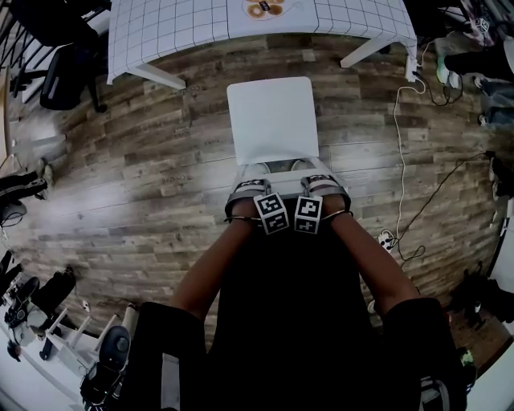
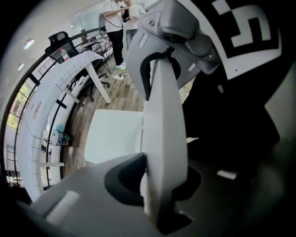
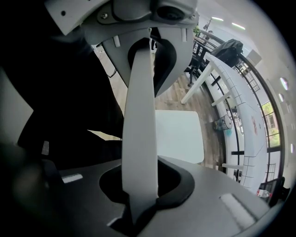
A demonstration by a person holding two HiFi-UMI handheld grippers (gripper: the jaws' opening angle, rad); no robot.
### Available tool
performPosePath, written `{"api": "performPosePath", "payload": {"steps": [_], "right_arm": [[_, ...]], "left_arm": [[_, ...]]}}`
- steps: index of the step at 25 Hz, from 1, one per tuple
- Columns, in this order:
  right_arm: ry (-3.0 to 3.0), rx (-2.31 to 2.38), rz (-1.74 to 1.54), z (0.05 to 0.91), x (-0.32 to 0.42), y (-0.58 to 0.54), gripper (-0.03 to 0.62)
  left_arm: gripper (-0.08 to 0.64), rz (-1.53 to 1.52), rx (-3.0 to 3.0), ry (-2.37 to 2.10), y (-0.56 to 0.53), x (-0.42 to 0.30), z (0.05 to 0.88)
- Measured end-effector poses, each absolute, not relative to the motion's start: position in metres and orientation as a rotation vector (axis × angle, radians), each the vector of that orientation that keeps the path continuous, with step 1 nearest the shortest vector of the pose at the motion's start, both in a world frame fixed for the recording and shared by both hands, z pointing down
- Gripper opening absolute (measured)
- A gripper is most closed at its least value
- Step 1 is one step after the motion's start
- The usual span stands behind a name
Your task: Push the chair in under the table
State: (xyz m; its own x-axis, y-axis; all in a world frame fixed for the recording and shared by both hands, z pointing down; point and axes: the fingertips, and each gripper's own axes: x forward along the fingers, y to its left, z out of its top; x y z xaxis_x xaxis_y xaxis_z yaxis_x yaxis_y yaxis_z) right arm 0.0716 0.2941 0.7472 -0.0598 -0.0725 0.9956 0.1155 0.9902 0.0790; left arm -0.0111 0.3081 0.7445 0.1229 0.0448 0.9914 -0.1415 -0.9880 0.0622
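A white chair stands on the wood floor, its seat [image 1: 271,120] pulled out a little way from the white table [image 1: 185,32] with the gridded cloth. Both grippers point down side by side at the chair's backrest top. My left gripper [image 1: 251,193] is shut on the backrest's edge [image 2: 164,115], which runs between its jaws [image 2: 152,185]. My right gripper [image 1: 323,190] is shut on the same edge [image 3: 138,115], beside the left one [image 3: 138,185]. The seat [image 2: 113,134] [image 3: 178,134] lies below. The chair's legs are hidden.
A plate of food [image 1: 263,8] and a glass [image 3: 223,124] are on the table. A black office chair [image 1: 64,72] stands at the far left, a white cable [image 1: 400,152] trails over the floor at right. People [image 2: 116,23] stand beyond the table.
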Motion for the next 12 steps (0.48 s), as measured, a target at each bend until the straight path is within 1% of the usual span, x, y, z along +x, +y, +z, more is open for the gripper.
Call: {"api": "performPosePath", "payload": {"steps": [12], "right_arm": [[-1.613, -0.039, -0.151, 0.745, 0.060, 0.276, 0.074]], "left_arm": [[0.091, 2.000, 2.253, -0.050, 0.288, -0.022, 0.742]]}}
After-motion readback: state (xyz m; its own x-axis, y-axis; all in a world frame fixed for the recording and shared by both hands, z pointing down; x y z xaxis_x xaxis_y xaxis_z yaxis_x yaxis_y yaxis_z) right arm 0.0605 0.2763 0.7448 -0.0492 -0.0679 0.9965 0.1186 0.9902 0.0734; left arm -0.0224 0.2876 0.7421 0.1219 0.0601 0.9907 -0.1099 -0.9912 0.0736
